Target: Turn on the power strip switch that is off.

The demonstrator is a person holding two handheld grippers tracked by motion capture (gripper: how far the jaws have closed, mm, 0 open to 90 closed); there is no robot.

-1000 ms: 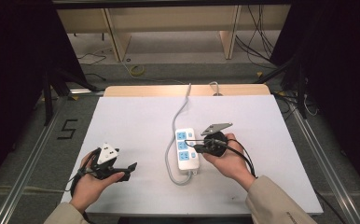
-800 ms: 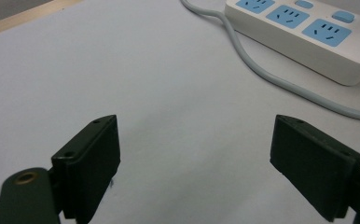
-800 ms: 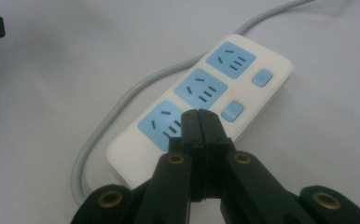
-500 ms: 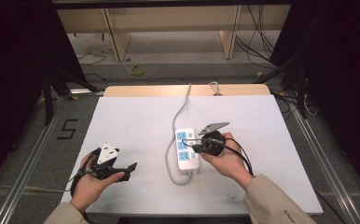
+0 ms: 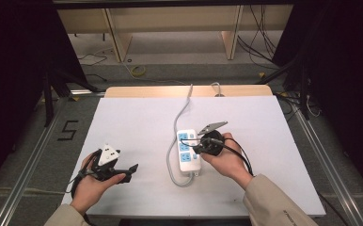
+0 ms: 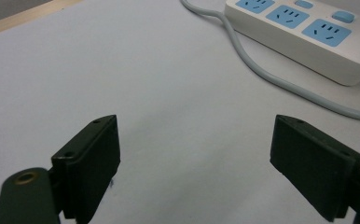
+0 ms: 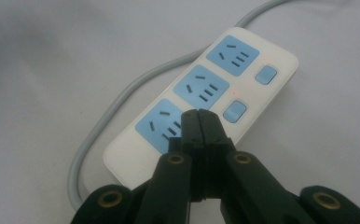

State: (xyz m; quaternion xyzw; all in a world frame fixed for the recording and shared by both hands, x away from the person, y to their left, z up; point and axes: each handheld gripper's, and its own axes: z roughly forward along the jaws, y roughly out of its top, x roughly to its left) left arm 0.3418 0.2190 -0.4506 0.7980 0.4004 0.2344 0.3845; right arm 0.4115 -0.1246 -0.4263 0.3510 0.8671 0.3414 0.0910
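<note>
No real change was seen against the two earlier high-view frames: both hands were kept in place, and the right gripper [image 5: 196, 149] was held over the power strip [image 5: 185, 136] throughout. That was read as a hold or press at the strip, not an approach or a retreat; the step in hand was judged to be working one of the strip's switch buttons. The fingers of the right gripper [image 7: 198, 114] were pressed together with nothing pinched between them. In the right gripper view their joined tip was seen over the near end of the strip [image 7: 280, 56], overlapping the edge of the nearest blue socket [image 7: 162, 125] and just beside the middle button [image 7: 234, 111]. Whether the tip was actually touching the housing could not be told. The far button [image 7: 266, 74] lay clear of the tip. A third button may have been covered by the fingers; that could not be confirmed. The strip lay flat near the middle of the white table [image 5: 137, 122], with its grey cord [image 5: 179, 115] run off toward the far edge. The left gripper [image 5: 130, 169] was held well apart at the near left, fingers spread wide and empty. In the left gripper view [image 6: 194, 154] only bare table was framed between them, with the strip [image 6: 299, 32] farther off at upper right.
</note>
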